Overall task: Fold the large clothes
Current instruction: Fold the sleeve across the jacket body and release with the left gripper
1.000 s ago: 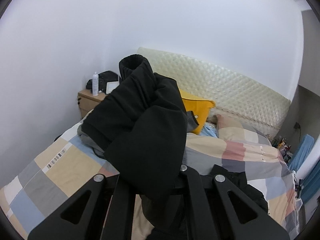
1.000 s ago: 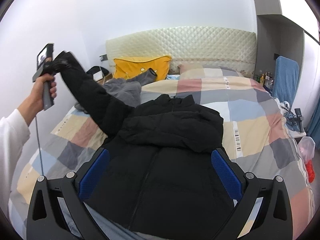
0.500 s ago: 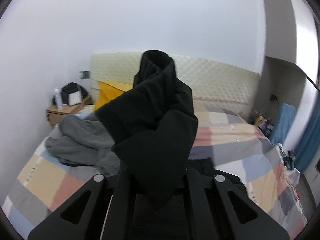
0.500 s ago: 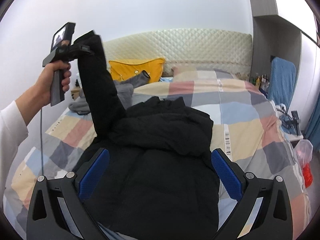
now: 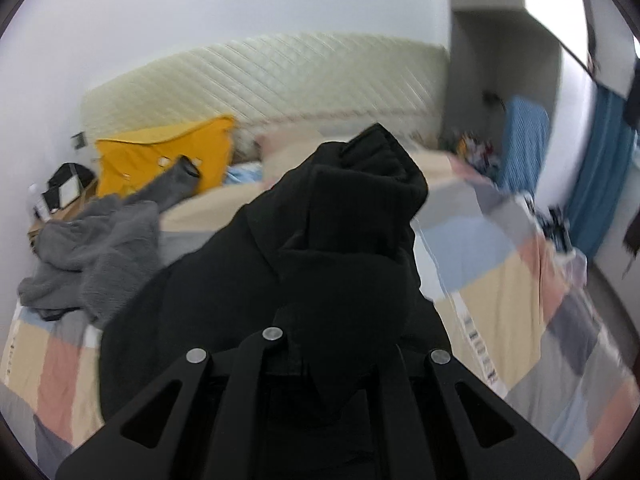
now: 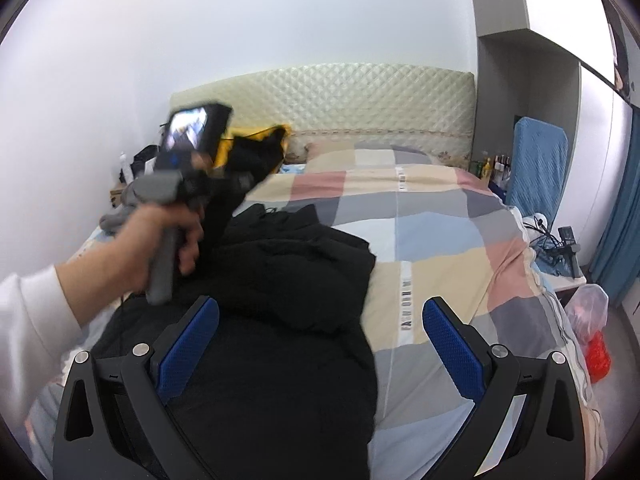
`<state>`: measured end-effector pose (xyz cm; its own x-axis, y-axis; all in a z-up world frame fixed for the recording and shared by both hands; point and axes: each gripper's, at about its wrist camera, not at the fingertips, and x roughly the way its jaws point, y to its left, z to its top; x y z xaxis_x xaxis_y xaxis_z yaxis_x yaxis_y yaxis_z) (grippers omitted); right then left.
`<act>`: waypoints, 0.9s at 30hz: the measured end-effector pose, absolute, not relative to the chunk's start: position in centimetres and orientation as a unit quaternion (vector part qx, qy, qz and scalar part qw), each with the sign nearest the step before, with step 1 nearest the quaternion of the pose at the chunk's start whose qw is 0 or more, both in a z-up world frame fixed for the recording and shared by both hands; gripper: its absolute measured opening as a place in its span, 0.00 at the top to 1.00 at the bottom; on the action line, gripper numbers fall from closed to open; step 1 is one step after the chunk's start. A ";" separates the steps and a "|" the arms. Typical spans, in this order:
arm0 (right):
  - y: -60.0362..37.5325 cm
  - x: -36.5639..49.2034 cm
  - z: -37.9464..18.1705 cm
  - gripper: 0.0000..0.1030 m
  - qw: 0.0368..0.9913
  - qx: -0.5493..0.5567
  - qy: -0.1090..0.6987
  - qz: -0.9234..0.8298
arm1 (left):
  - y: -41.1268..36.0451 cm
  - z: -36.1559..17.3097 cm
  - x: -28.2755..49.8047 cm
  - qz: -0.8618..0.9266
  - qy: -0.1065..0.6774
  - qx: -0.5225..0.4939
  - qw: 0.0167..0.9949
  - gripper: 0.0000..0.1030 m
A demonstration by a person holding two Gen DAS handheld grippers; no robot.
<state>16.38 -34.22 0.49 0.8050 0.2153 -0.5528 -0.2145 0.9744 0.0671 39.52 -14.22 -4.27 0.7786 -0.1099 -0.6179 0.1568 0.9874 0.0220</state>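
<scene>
Sleeve [image 5: 360, 208] swung across jacket [image 6: 280, 300], left gripper [image 6: 240, 178] apparently clamped, bed [image 6: 440, 240]

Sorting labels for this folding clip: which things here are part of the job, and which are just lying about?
In the job:
black padded jacket
its sleeve, clamped in the left gripper
open right gripper

Lying about:
grey fleece garment
yellow pillow
checked duvet
</scene>
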 end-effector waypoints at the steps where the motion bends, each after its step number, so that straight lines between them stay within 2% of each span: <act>1: -34.7 16.9 0.1 0.00 0.949 0.004 0.295 0.110 | -15.2 -5.6 39.8 -0.078 0.335 0.042 0.938 0.94; 8: -37.8 19.7 -3.3 0.00 0.939 0.039 0.331 0.088 | -18.7 -13.8 40.9 -0.102 0.379 0.033 0.919 0.94; 13: -38.7 20.8 -5.0 0.00 0.936 0.046 0.339 0.082 | -20.4 -18.7 41.3 -0.101 0.404 0.088 0.905 0.93; 16: -39.1 21.2 -5.6 0.00 0.934 0.046 0.347 0.076 | -20.7 -18.8 40.7 -0.111 0.383 0.100 0.912 0.93; 27: -37.4 18.6 -2.7 0.00 0.945 0.033 0.314 0.084 | -18.1 -15.7 38.2 -0.137 0.380 0.012 0.915 0.85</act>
<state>18.58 -37.35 -2.73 0.7891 0.1805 -0.5872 -0.1389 0.9835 0.1157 38.19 -18.06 -15.68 0.6733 -0.2413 -0.6989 0.2596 0.9622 -0.0821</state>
